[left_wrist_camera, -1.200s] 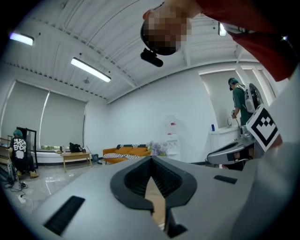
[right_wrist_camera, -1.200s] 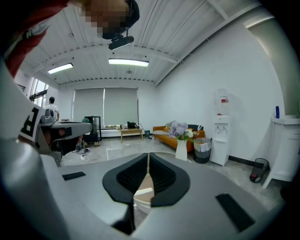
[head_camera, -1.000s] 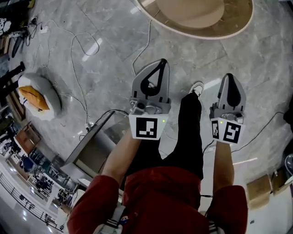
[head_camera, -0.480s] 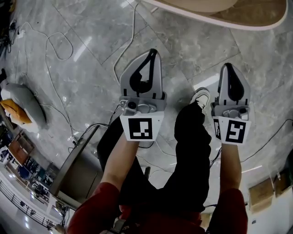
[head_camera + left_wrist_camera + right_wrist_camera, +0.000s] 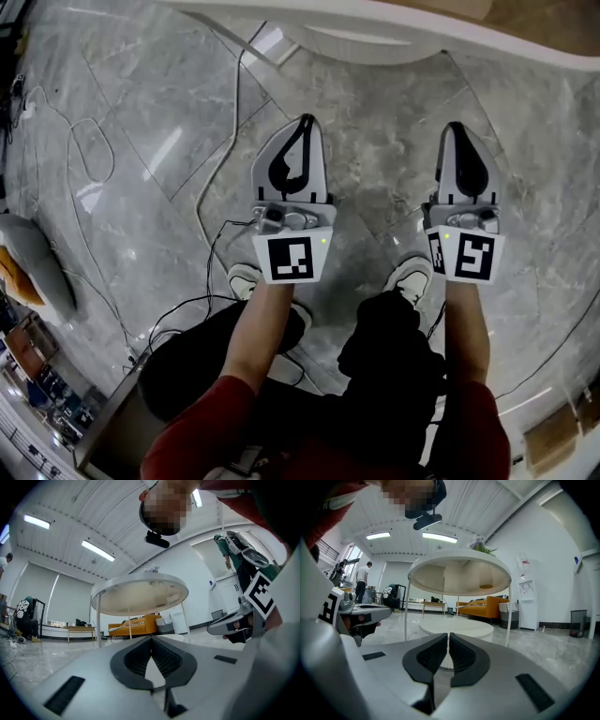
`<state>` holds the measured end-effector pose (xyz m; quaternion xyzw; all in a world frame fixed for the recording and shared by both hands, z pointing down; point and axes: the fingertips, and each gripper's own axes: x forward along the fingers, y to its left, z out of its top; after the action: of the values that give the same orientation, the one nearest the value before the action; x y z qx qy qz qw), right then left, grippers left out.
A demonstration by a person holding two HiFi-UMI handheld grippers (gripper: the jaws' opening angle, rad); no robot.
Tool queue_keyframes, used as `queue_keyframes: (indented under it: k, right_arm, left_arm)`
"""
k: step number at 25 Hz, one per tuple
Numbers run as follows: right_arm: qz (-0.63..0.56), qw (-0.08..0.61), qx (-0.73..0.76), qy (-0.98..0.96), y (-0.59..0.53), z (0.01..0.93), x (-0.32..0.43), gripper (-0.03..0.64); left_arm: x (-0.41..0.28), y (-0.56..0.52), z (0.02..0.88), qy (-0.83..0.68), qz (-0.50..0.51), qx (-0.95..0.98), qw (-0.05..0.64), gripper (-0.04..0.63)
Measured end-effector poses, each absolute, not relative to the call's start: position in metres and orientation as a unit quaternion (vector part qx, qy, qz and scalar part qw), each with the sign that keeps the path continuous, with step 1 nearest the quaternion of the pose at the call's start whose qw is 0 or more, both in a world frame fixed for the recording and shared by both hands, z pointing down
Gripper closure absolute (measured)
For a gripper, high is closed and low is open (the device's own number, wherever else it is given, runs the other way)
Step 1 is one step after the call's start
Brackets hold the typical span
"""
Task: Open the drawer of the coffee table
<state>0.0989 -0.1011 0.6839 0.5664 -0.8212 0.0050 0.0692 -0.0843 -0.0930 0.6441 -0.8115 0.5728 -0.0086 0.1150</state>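
Low over the grey marble floor [image 5: 375,141], the left gripper [image 5: 306,120] and right gripper [image 5: 455,127] both have jaws pressed together, empty. Bare floor lies between them, with a thin white cable [image 5: 236,94] left. Just beyond their tips stands the round white coffee table [image 5: 459,555]; I cannot make out its drawer.

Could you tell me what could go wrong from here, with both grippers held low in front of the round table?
1. No drawer shows on the table, only thin legs and a low shelf; reaching blind could knock a leg.
2. The left gripper and right gripper are shut and empty, so neither can take a handle yet.
3. Cables on the floor by the shoes could snag a foot.
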Motion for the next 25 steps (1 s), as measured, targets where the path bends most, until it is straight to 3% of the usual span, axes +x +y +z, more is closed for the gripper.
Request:
queue_keyframes:
  k: [25]
  right_arm:
    - [0.142,0.011,0.538,-0.831,-0.119,0.796,0.089,0.592]
  left_arm:
    - [-0.062,-0.093,0.723,0.578,-0.050,-0.811,0.077,0.581]
